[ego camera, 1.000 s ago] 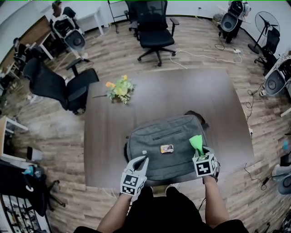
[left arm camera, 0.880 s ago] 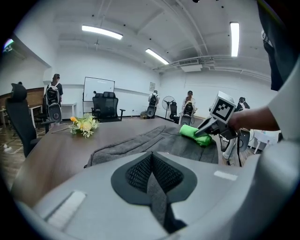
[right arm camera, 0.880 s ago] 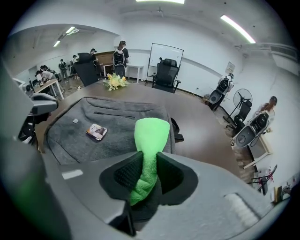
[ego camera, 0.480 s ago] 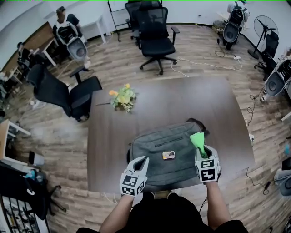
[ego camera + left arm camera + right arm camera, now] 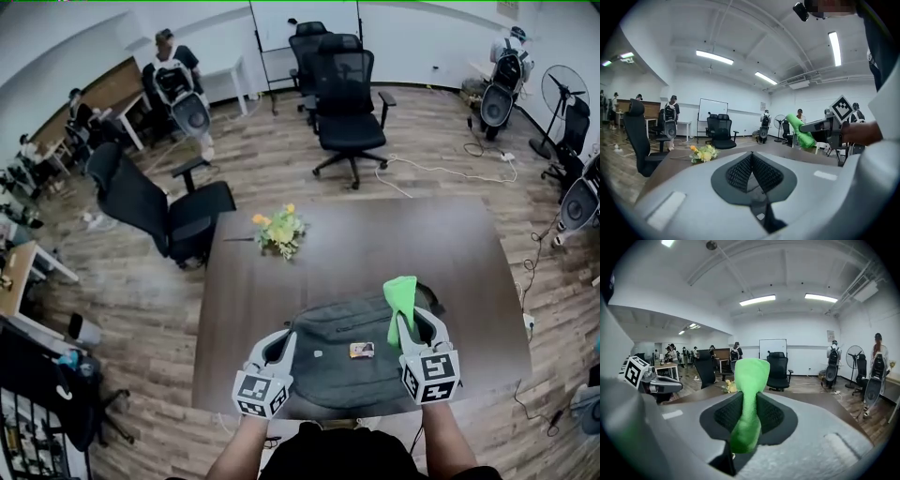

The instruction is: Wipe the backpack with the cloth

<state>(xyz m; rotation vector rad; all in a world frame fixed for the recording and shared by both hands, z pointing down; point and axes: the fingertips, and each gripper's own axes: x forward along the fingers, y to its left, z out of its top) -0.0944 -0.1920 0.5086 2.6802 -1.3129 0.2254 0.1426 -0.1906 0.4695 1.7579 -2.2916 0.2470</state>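
Dark wooden bench (image 5: 375, 234) carries the grey backpack (image 5: 342, 375) at its near edge. Above it the right gripper (image 5: 746, 404) pinches the green cloth (image 5: 751, 376); the left gripper (image 5: 751, 159) is closed and empty.

Backpack (image 5: 356, 361) at the table's (image 5: 375, 234) near edge, bouquet (image 5: 281, 230) near its left edge, cloth (image 5: 401, 305) above the backpack's right end, office chair (image 5: 349, 103) beyond the far edge.

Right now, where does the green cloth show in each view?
Head view: green cloth lower right of centre, rising from the right tongs over the backpack.
Left gripper view: right of centre, held by the right tongs.
Right gripper view: dead centre, pinched between the jaws.
Shared landmark: the yellow flower bouquet.
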